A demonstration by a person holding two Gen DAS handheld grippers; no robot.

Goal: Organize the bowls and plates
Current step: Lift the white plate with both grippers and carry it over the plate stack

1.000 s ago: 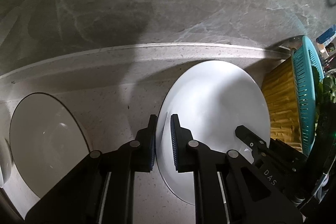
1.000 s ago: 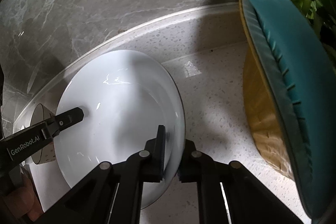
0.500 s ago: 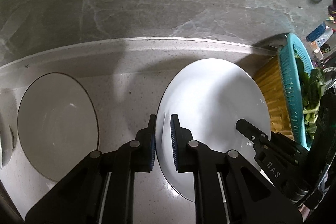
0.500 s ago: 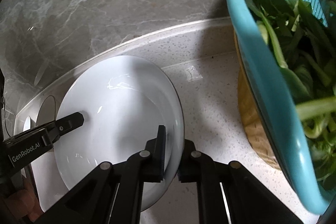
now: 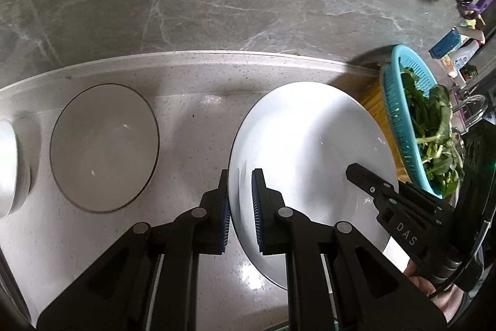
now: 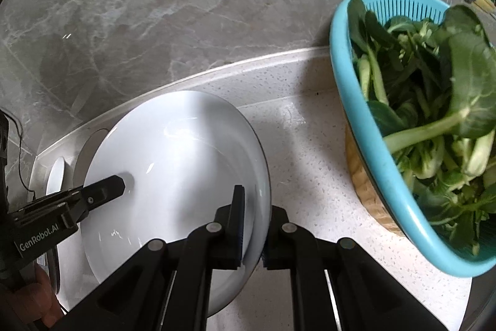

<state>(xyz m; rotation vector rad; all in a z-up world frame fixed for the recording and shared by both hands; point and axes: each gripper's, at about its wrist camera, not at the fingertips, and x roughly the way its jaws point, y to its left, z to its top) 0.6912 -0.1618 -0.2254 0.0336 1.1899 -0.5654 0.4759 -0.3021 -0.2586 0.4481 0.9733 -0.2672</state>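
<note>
Above the table (image 5: pixel 192 132), the white plate (image 5: pixel 310 151) is carried by 2 tools at once. The left tool (image 5: pixel 241 213) is clamped narrow on the plate's rim at the plate's 9 o'clock edge, with 1 blue pad under the rim and 1 on the upper face. The right tool (image 6: pixel 252 225) is clamped narrow on the opposite rim, at the plate's 3 o'clock edge in the right wrist view. In the left wrist view the plate sits right of centre, with a grey plate (image 5: pixel 104 148) lying flat on the table at 9 o'clock from it and a white bowl (image 5: pixel 7 169) just beyond that, at the picture's left edge. A blue basket (image 6: pixel 372 126) of green leaves (image 6: pixel 434 89) stands at 3 o'clock from the white plate, apart from it.

Handling judgement:
- The white plate appears to be glazed ceramic: stiff, fairly heavy, breakable and slick under the pads.
- The rim is the only practical hold. Each tool grips only a narrow strip of it, so a tilt could let the plate slide out.
- 2 opposed grips share the weight; both hands should travel together and keep the plate level.
- If the grey plate is the destination, which is only a guess, lower gently, since ceramic on ceramic can chip.
- Keep the right side clear of the basket.
</note>
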